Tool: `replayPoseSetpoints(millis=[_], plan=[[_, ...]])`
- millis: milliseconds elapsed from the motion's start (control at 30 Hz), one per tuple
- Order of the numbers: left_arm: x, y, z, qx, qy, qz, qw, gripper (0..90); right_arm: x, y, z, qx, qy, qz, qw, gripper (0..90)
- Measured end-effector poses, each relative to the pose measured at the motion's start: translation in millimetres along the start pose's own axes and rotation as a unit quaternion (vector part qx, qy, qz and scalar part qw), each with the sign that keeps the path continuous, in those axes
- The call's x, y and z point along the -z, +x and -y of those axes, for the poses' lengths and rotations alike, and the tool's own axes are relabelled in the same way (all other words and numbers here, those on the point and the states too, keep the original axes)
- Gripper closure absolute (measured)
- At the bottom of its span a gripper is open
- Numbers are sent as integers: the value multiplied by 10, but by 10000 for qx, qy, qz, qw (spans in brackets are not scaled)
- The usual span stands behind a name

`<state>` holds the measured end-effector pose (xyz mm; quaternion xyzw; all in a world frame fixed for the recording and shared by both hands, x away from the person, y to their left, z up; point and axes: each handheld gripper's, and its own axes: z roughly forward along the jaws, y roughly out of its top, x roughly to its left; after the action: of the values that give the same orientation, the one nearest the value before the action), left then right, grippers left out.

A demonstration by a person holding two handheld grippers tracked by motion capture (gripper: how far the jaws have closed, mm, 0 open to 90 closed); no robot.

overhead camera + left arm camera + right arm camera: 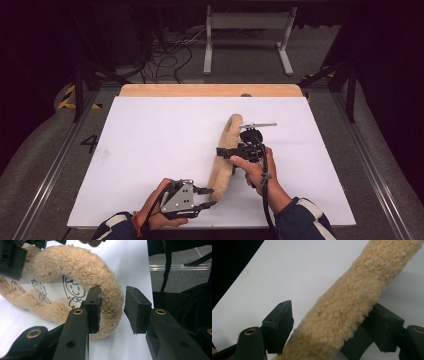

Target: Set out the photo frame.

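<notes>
1. The fleecy tan band (223, 155) lies lengthwise on the white surface (150, 150), right of the middle; its inner lining (seen in the left gripper view) carries cartoon figures (71, 291).
2. The left tool (209, 197) stands at the band's near end: one pad touches the fleece, the other stands clear of it, so the end sits between parted jaws, not pinched.
3. The right tool (226, 150) straddles the band's middle, its jaws spread wide with the fleece loose between them.
4. Beyond the surface, cables (167, 55) lie on the floor.
</notes>
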<state>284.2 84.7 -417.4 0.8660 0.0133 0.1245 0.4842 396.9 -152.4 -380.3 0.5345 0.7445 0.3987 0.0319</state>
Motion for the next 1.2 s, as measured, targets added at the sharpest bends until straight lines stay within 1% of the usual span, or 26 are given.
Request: replayPoseSetpoints(millis=[33,67,100,133,167,233,267,300,333,367,433,500,533,567,633,733,800,833,867,900,967,1000,1033,1067,1133,1200], plan=[[-14,-8,-3,14,-23,4,10000,655,-24,-1,-11,-68,82,1,9999,253],[-26,-19,-9,11,-31,16,10000,649,-73,9,-23,-118,271,22,9996,254],[-38,-28,-14,7,-29,4,10000,642,-116,16,-25,-79,409,33,9991,247],[-47,-38,-20,-16,-31,-3,10000,634,-136,19,-30,-90,460,24,9989,254],[-51,-43,-27,-46,-20,-10,10000,629,-139,22,-48,-104,450,80,9989,272],[-42,-43,-28,-77,13,-1,10000,614,-143,14,-84,-124,549,120,9983,327],[-28,-41,-24,-59,45,10,10000,598,-142,12,-98,-99,601,185,9980,359],[-11,-34,-15,-51,94,-5,9999,569,-142,11,-107,-55,656,192,9976,369],[29,-20,5,-94,214,-88,9997,539,-138,19,-117,3,744,216,9970,377],[64,-9,32,-95,269,-168,9995,513,-129,21,-130,45,829,216,9963,393],[165,28,121,127,319,-259,9991,482,-120,31,-136,123,873,215,9959,417],[285,65,229,330,411,-344,9980,439,-106,27,-142,177,928,172,9954,448],[361,81,300,442,448,-418,9971,431,-96,29,-148,207,940,188,9952,467],[407,91,339,504,478,-460,9965,422,-78,33,-159,248,950,235,9949,493],[517,115,432,665,507,-576,9948,401,-63,37,-174,403,982,267,9940,537],[662,142,532,861,485,-731,9924,377,-46,54,-213,608,1073,296,9919,574],[743,159,576,995,414,-803,9909,360,-45,66,-237,780,1123,360,9900,591],[780,171,595,1054,376,-839,9902,357,-50,67,-248,834,1152,346,9892,596],[780,171,595,1054,376,-839,9902,355,-50,67,-248,834,1152,346,9892,596],[807,183,608,1087,360,-887,9895,353,-55,69,-278,948,1204,352,9876,605],[828,204,618,1120,341,-916,9889,350,-54,74,-287,984,1221,335,9871,611],[827,222,624,1166,333,-918,9884,345,-55,76,-297,1051,1236,309,9863,619],[814,244,629,1192,388,-927,9878,344,-60,82,-308,1106,1232,277,9858,625],[798,266,632,1177,490,-955,9872,336,-64,93,-316,1237,1250,244,9841,626],[756,317,644,1217,656,-1052,9848,317,-77,118,-320,1359,1306,202,9819,627],[734,366,668,1312,698,-1084,9829,303,-79,150,-326,1519,1383,150,9786,630]])
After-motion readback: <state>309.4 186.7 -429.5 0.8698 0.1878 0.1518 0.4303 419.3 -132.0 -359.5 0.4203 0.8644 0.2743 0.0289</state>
